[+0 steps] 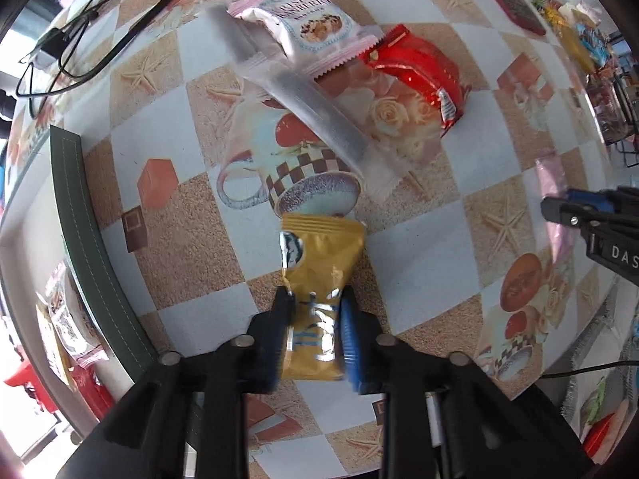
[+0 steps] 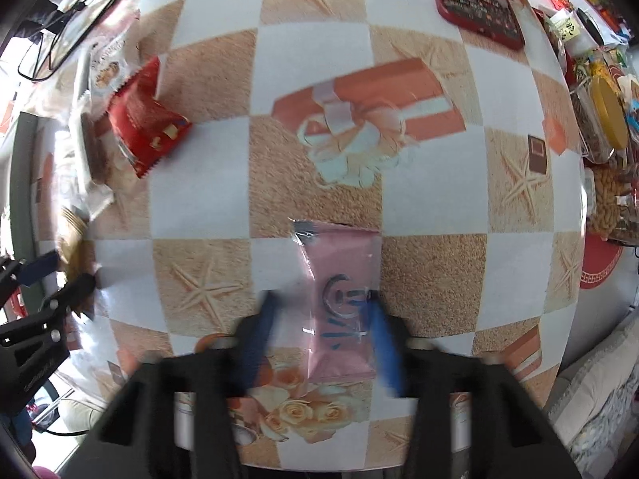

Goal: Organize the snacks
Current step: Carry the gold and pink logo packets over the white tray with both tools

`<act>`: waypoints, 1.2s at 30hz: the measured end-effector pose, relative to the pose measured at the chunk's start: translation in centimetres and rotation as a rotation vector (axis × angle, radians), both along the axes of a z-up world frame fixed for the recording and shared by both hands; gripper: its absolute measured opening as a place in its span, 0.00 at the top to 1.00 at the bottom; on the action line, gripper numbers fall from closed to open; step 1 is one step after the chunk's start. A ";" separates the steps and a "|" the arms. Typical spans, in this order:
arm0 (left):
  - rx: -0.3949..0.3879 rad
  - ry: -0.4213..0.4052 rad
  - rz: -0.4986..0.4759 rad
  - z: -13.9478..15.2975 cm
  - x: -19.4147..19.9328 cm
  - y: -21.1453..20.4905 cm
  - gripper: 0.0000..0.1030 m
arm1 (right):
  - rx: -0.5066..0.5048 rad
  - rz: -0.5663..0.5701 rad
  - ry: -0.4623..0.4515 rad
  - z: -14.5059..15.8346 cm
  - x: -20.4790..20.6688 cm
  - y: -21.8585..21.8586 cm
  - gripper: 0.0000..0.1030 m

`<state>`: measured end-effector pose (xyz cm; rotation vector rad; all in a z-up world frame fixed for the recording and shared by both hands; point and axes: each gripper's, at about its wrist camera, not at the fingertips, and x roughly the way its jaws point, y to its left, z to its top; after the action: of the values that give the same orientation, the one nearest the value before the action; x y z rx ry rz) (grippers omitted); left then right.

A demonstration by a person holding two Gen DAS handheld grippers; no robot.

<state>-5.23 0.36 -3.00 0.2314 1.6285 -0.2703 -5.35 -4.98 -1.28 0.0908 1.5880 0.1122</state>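
My left gripper (image 1: 315, 331) is shut on a gold snack packet (image 1: 319, 275) and holds it above the patterned tablecloth (image 1: 419, 255). Beyond it lie a clear long packet (image 1: 311, 107), a pink-and-white cookie packet (image 1: 307, 20) and a red packet (image 1: 419, 68). My right gripper (image 2: 319, 331) stands around a pink packet (image 2: 343, 291); its blue fingers (image 2: 383, 343) sit apart at the packet's sides, and the view is blurred. The right gripper also shows at the right edge of the left wrist view (image 1: 591, 219). The red packet shows in the right wrist view (image 2: 143, 115).
A dark green box edge (image 1: 88, 247) with more snacks beside it is at the left. Black cables (image 1: 100, 12) lie at the far left. A red tray (image 2: 475, 0) and jars of snacks (image 2: 603, 119) stand at the far right.
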 end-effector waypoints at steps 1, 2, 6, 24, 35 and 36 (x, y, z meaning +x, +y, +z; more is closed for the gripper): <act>-0.019 0.008 0.018 0.1 0.3 0.3 0.77 | 0.019 -0.012 0.006 0.0 0.0 -0.1 0.75; -0.031 0.008 0.034 0.3 0.5 0.6 0.77 | 0.030 -0.020 0.009 0.0 0.0 -0.1 0.75; -0.076 -0.012 0.066 1.6 1.4 1.4 0.77 | 0.085 -0.036 0.014 0.6 -0.4 0.0 0.75; -0.152 -0.154 0.207 7.2 5.8 7.2 0.77 | 0.166 0.117 -0.067 6.2 1.7 8.3 0.75; -0.147 -0.196 0.357 8.1 2.5 15.5 0.77 | 0.193 0.266 -0.098 7.6 2.4 16.3 0.75; -0.147 -0.197 0.367 8.1 2.3 16.1 0.77 | 0.196 0.282 -0.099 7.7 2.3 17.2 0.75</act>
<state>-2.89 16.47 5.14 -0.1497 1.4170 -0.0810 -3.07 12.24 6.45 0.0128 1.4802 0.4863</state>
